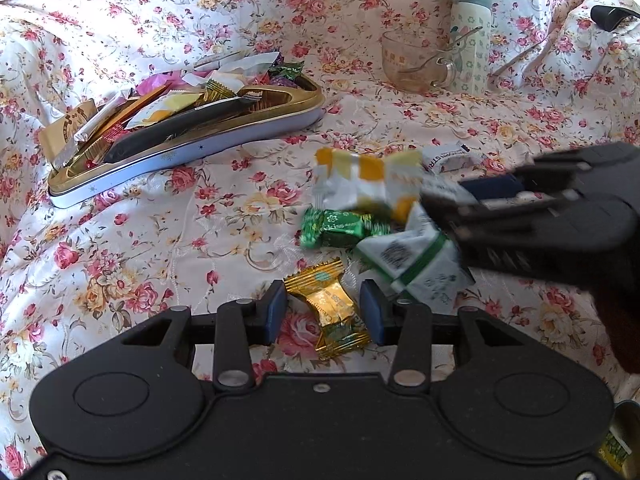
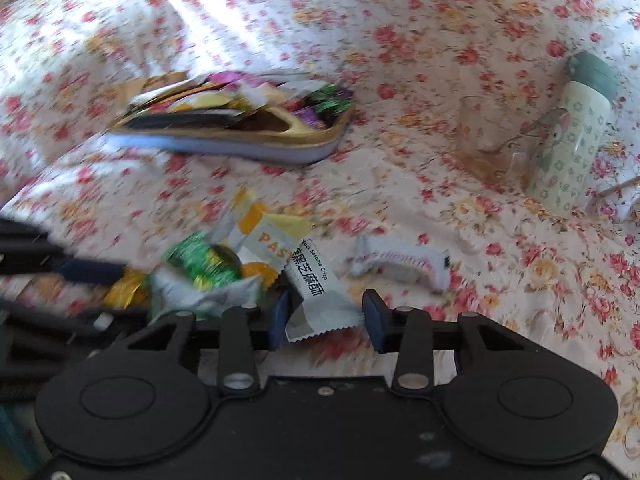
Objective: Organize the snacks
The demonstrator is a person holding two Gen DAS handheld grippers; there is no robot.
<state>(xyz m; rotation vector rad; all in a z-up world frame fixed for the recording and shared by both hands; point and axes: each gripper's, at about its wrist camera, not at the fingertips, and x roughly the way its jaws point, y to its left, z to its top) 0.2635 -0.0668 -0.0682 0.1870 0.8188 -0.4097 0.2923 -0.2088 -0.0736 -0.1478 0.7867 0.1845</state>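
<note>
Nearest, the left gripper (image 1: 324, 316) stands half open astride a gold-wrapped candy (image 1: 330, 312) on the floral cloth (image 1: 160, 240), its pads not touching the wrapper. The right gripper (image 2: 326, 316) has its jaws apart around a grey sesame-crisp packet (image 2: 320, 300); whether they press it I cannot tell. Just beyond lies a heap of loose snacks (image 1: 360, 200). Farther back sits the gold tin (image 1: 280, 120), piled with sweets, then a glass mug (image 1: 412, 64) and flask (image 1: 472, 36).

Pink-rose floral cloth (image 1: 160, 240), gold candy wrapper (image 1: 332, 312), green candy wrapper (image 1: 340, 228).
</note>
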